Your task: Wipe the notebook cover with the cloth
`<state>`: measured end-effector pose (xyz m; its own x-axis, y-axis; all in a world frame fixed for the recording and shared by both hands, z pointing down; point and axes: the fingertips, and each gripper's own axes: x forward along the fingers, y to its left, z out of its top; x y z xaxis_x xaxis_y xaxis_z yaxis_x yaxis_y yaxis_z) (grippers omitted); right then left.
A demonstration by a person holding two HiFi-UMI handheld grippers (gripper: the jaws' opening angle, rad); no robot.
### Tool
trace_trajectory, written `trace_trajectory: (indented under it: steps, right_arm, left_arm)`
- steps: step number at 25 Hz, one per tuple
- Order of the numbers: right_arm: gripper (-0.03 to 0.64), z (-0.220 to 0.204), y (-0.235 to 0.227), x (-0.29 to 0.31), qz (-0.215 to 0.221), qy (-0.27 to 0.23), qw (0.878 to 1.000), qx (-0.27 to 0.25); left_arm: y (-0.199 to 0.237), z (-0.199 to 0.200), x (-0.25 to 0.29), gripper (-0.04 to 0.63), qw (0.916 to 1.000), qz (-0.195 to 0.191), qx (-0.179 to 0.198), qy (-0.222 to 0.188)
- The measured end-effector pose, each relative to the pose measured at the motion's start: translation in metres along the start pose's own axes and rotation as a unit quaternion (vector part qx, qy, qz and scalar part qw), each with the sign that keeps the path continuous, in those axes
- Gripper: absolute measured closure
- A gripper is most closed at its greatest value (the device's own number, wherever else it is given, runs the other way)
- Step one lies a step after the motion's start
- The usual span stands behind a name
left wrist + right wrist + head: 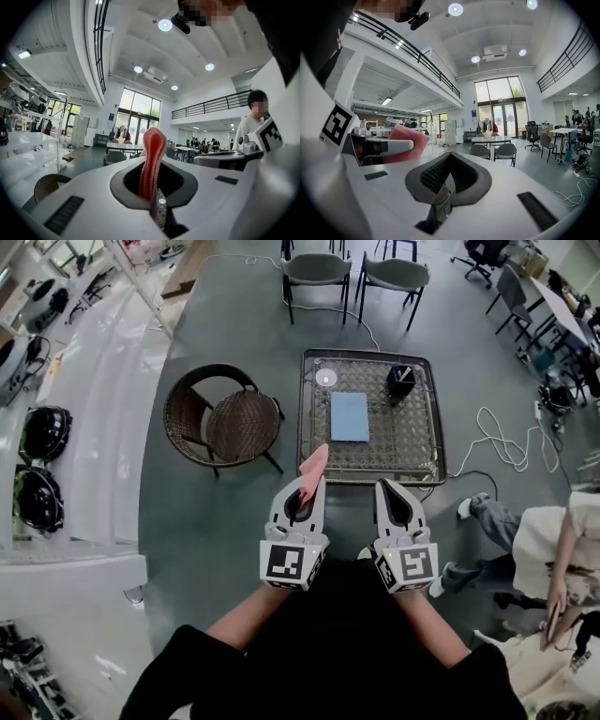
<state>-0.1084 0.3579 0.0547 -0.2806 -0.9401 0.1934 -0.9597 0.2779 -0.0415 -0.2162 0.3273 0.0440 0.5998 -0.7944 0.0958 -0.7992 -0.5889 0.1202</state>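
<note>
- The left hand-held gripper (317,486) pinches the pink cloth (313,463), which stands up from its jaws.
- The right hand-held gripper (386,487) is pressed together, nothing inside.
- The blue notebook (350,416) lies flat on the worktop (319,470), on the far side of both.

One notebook (350,416), one cloth (313,465), one glass table (307,418), one wicker chair (234,423), two grey chairs (316,268)

From head height, steeply down, desk (412,442) at 12 o'clock. From left gripper (312,486) and right gripper (386,487), close along jaws, tilted upward; tall windows (138,110) (499,96) shared.
</note>
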Motion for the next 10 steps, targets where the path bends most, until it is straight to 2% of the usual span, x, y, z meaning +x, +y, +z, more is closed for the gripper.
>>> trace_trajectory:
  steps: [7,10]
  right_arm:
    - [0.588,0.001,0.005,0.009,-0.021,-0.006,1.0,-0.007]
    - [0.588,-0.001,0.014,0.01,-0.026,-0.006,1.0,-0.003]
  left_arm:
    - [0.011,0.002,-0.004,0.575,0.9999,-0.005,0.008,-0.013]
    - [0.02,0.004,-0.011,0.575,0.9999,0.002,0.013,-0.004]
